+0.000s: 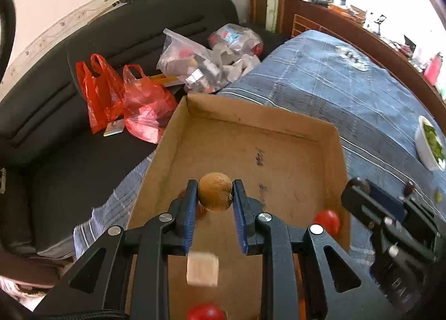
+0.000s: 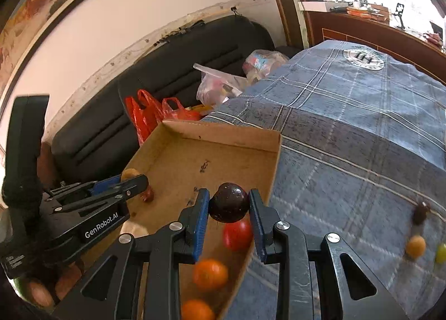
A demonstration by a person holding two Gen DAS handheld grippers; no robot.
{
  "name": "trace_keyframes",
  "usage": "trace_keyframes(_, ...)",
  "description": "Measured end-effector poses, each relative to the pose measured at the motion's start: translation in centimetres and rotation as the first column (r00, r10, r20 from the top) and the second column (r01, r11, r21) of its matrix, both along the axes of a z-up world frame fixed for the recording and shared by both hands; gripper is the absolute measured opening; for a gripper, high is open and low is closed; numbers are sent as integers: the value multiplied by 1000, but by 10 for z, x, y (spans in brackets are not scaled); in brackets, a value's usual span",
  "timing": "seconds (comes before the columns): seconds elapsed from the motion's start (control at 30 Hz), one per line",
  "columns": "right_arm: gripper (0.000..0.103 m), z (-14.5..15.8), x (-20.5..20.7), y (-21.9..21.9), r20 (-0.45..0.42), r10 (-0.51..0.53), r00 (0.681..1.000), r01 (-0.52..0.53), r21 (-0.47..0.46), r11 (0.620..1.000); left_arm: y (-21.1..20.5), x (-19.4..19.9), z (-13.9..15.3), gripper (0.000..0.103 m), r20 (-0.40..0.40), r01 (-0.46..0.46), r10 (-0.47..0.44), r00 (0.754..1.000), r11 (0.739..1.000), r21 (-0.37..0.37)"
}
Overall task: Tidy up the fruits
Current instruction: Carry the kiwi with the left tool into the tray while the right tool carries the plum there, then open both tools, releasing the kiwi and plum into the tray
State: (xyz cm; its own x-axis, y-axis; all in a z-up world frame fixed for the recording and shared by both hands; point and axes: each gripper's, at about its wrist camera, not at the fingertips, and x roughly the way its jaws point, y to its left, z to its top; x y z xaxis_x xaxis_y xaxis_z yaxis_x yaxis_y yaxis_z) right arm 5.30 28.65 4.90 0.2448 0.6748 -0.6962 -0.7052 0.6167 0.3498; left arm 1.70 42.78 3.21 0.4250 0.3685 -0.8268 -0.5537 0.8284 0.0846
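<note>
In the left wrist view my left gripper (image 1: 215, 191) is shut on a brown round fruit (image 1: 215, 192), held above the floor of a shallow cardboard box (image 1: 251, 113). My right gripper (image 2: 229, 204) is shut on a dark purple fruit (image 2: 229, 202) over the box's right edge (image 2: 277, 152). Inside the box lie a red tomato (image 2: 237, 235), two oranges (image 2: 209, 274) and a pale cube (image 1: 202, 269). The right gripper (image 1: 359, 186) also shows at the right of the left view, and the left gripper (image 2: 133, 177) at the left of the right view.
The box rests on a bed with a blue checked cover (image 2: 348, 152). Loose small fruits (image 2: 415, 246) lie on the cover at the right. A white bowl of greens (image 1: 429, 144) stands on the bed. Red plastic bags (image 1: 122, 96) and clear bags (image 1: 192, 66) lie on a black sofa (image 1: 69, 138).
</note>
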Motion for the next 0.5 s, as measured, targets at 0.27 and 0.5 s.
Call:
trace_keyframes(0.27,28,-26,13,38,-14,32,999,-33,-76,997,16,36,-22,22,-95,-29,30,995,1000,6)
trace_keyframes(0.5,29,-41,13,53,-2,67,998,-67,-123,990,17,47,-41,23,-152,-26,24,988,1000,-12)
